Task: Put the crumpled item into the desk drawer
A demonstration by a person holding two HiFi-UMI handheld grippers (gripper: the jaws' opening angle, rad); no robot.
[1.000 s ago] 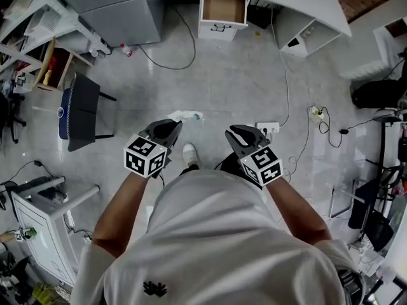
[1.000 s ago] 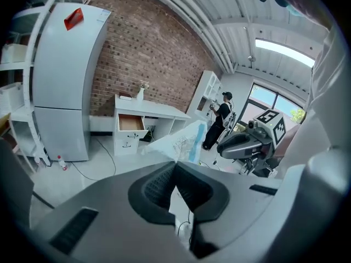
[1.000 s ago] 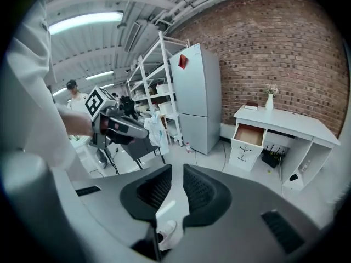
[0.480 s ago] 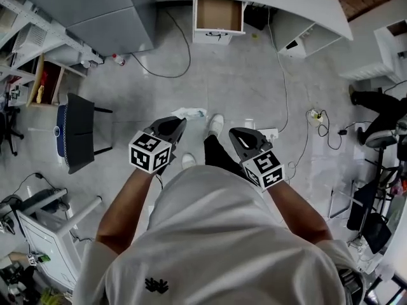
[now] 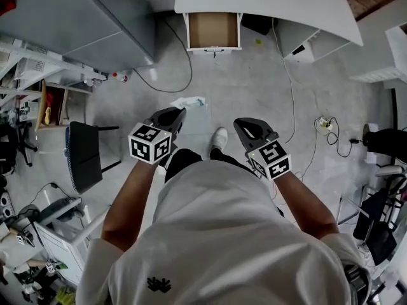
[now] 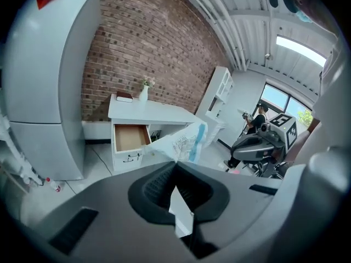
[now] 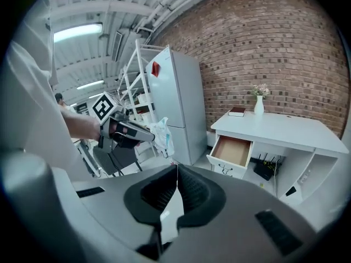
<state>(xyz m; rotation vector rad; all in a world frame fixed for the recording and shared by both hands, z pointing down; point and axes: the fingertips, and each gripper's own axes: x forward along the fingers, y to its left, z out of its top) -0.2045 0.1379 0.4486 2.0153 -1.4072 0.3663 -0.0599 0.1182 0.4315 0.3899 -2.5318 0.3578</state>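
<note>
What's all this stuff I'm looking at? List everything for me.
desk: one, white, ahead by the brick wall
drawer: one, brown inside, open under the desk
vase: one, white, on the desk
book: one, dark, beside the vase
tall cabinet: one, grey, left of the desk
chair: one, black, far left
crumpled item: one, white and blue, in the left gripper
left gripper: one, dark, shut on the crumpled item
right gripper: one, dark, shut, empty

Crumpled item (image 6: 184,142) pinched in left tool (image 6: 176,163); desk drawer (image 6: 130,137) open ahead.
</note>
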